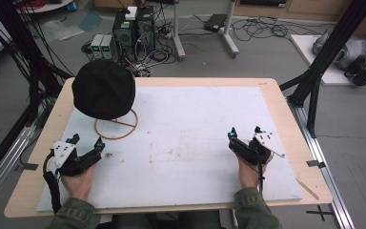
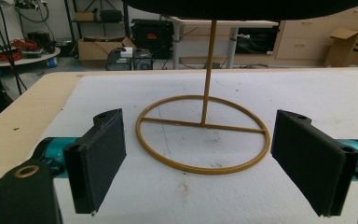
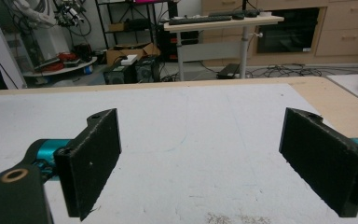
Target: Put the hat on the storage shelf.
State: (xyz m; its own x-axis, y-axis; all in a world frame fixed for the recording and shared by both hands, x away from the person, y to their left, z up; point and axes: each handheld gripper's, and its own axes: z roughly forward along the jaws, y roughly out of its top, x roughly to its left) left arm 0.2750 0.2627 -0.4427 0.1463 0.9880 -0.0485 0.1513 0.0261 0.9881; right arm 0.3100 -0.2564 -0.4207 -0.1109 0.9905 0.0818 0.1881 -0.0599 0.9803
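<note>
Left gripper point(image 1: 86, 142) sat wide open at lower left, black hat point(image 1: 104, 89) perched on its wire stand point(image 1: 116, 125) upper left, so a careless grab could've tipped that spindly stand.

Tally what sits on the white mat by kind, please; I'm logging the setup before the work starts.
Black hat: 1
Yellow wire hat stand: 1
Hand-held grippers, left gripper and right gripper: 2
Total: 4
</note>
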